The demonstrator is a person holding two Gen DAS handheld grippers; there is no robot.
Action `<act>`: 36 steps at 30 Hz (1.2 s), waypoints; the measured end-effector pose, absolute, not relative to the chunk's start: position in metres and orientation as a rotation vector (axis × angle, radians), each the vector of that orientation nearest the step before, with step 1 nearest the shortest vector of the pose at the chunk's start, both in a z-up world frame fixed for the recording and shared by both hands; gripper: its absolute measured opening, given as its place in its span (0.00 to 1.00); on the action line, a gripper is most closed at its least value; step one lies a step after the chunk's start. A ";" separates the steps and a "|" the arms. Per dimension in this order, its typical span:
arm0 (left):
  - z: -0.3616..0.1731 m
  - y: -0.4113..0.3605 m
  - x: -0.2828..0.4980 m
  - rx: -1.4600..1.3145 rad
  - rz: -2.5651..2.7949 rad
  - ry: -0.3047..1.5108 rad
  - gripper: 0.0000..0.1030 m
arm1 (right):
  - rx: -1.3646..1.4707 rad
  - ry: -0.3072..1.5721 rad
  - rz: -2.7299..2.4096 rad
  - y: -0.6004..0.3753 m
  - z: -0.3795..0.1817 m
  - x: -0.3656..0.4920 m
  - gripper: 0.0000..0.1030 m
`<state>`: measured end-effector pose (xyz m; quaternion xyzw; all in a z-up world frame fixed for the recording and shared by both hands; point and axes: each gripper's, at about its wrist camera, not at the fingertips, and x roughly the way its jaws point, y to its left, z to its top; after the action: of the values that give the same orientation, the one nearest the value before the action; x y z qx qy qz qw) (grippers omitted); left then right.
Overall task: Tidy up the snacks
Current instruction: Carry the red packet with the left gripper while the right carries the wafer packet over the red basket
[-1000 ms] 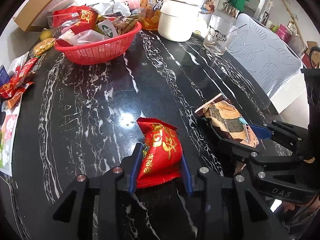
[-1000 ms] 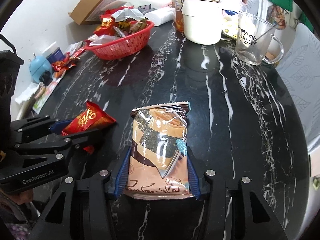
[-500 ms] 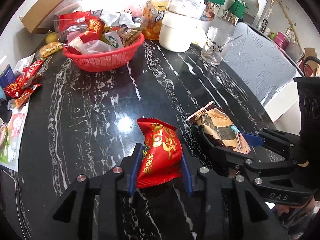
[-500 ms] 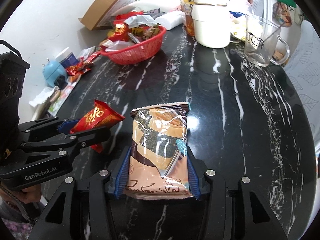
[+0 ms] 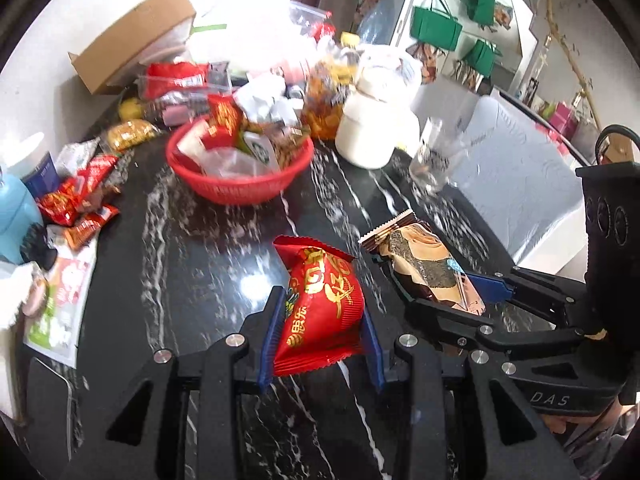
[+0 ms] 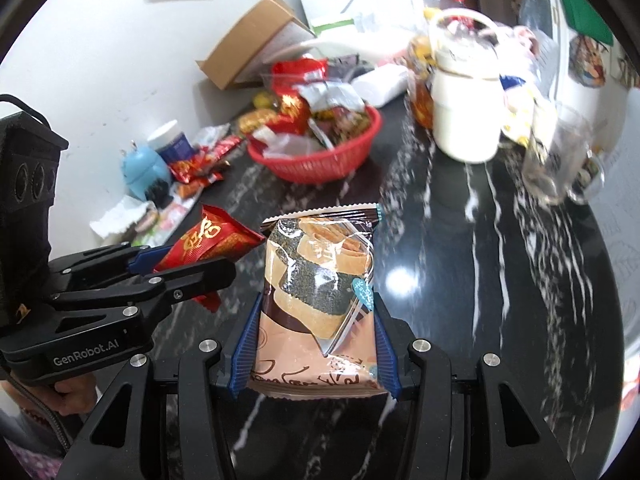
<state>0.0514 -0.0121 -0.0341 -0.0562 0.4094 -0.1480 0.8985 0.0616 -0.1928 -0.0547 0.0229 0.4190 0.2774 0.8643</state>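
My left gripper is shut on a red snack packet with gold print, held above the black marble table. My right gripper is shut on a brown seaweed-roll snack packet, also lifted. Each gripper shows in the other's view: the right one at the right, the left one at the left. A red basket heaped with snacks stands at the far side; it also shows in the right wrist view.
A white lidded jar and a glass mug stand right of the basket. Loose snack packets, a blue pot and papers lie at the table's left edge. A cardboard box is behind. A grey chair stands right.
Both grippers have risen and tilted up with their packets, so the basket and the wall behind sit lower in view. The grips are unchanged.
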 end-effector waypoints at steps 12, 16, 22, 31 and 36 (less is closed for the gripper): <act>0.015 0.009 0.086 -0.117 -0.272 0.698 0.34 | 0.050 0.773 0.630 -0.180 -0.011 0.103 0.49; 0.026 0.011 0.102 -0.113 -0.276 0.664 0.34 | 0.053 0.734 0.634 -0.177 0.004 0.124 0.49; 0.040 0.015 0.134 -0.111 -0.270 0.622 0.34 | 0.056 0.698 0.616 -0.175 0.016 0.160 0.49; 0.032 0.027 0.188 -0.139 -0.242 0.628 0.34 | 0.045 0.691 0.613 -0.162 0.013 0.224 0.49; 0.017 0.031 0.209 -0.148 -0.234 0.651 0.34 | 0.037 0.712 0.634 -0.148 -0.003 0.248 0.49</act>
<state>0.2090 0.0308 0.0174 -0.0723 0.3188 -0.1146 0.9381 0.2479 -0.1482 -0.0026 0.0178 0.3426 0.3052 0.8883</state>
